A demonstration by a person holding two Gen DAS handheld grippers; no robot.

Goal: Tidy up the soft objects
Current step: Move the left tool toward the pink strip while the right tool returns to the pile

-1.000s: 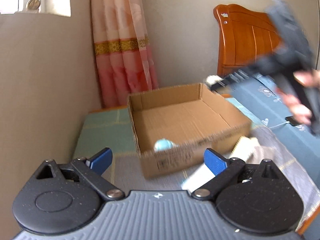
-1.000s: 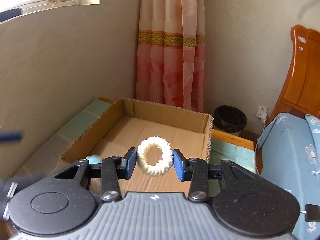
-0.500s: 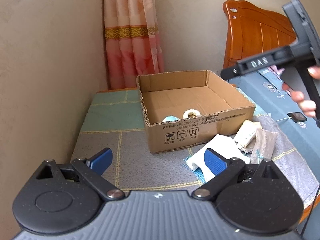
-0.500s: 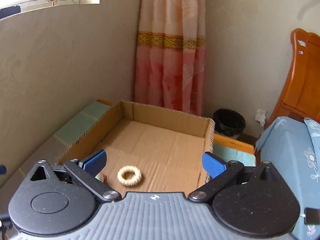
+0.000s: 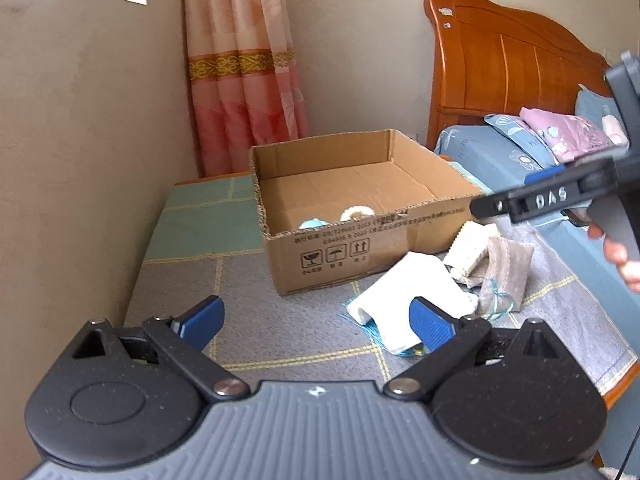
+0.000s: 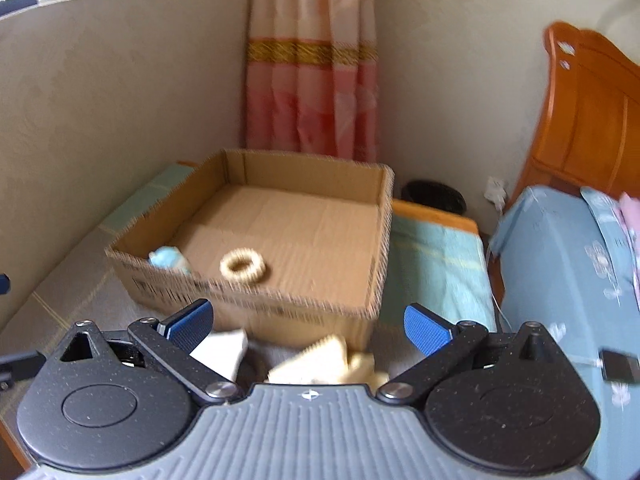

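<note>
Held the left gripper [image 5: 316,322] low over the grey-and-green checked cover [image 5: 280,320], jaws spread wide, nothing between them. Held the right gripper [image 6: 308,322] the same way: jaws wide apart, empty, just short of the near wall of the shallow brown cardboard box [image 6: 248,304].

Found two soft things already inside that box, both close to its near wall: a cream knitted ring [image 6: 243,266] lying flat on the floor, and a pale blue soft toy [image 6: 168,261] beside it toward the corner, not touching it.

Found three more outside on the cover, just beside the box front:
- a white folded cloth [image 5: 400,300], partly behind the left gripper's right finger, with teal threads trailing from under it;
- a cream ribbed fabric piece [image 5: 472,248], near the box's corner;
- a grey drawstring pouch [image 5: 504,272], leaning against the ribbed piece.

Judged the step as the gap between one drop and the next pick, with roughly two of five items stowed.

Judged the next move as a descent onto one of the loose pieces, probably the ribbed piece or the white cloth under the right gripper. Called for a pinch on a raised fold rather than a flat face, care not to drag the pouch along, then a lift clear of the box wall before release.
</note>
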